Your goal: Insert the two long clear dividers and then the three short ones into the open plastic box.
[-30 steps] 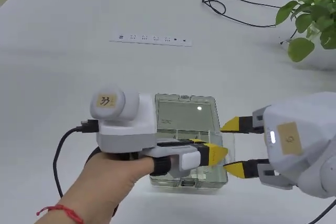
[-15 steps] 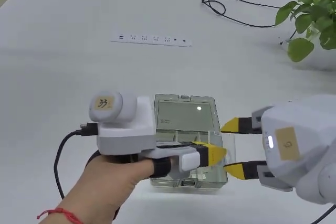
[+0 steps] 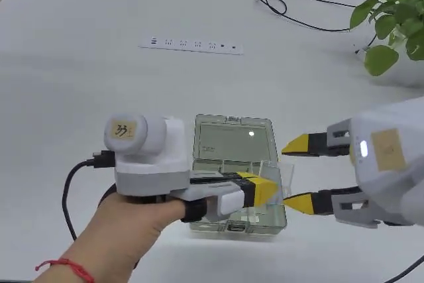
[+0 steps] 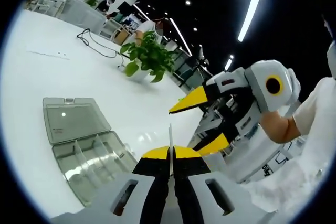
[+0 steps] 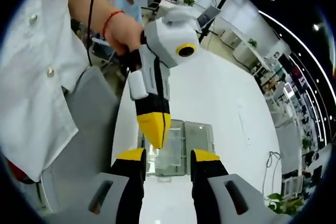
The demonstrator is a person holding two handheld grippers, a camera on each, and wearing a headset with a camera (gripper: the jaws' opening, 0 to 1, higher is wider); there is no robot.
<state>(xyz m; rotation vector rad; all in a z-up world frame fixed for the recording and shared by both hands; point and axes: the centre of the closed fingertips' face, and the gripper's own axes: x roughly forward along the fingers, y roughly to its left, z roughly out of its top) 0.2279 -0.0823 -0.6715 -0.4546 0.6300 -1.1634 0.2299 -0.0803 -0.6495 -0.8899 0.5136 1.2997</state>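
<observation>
Clear plastic box (image 3: 232,140) lies open near the desk's (image 3: 99,64) front edge. The left gripper (image 3: 268,189) is clenched on a thin clear divider (image 4: 170,136), edge-up over the box. The right gripper (image 3: 299,174) hovers just beside it, jaws spread.

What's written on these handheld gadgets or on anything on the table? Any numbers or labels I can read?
"33": handwritten on the tan sticker on top of the left gripper.
Other sticker, on the right gripper: a mark, too blurred to read.
Box lid: faint print, too small to read.
Power strip: tiny marks, unreadable.
</observation>
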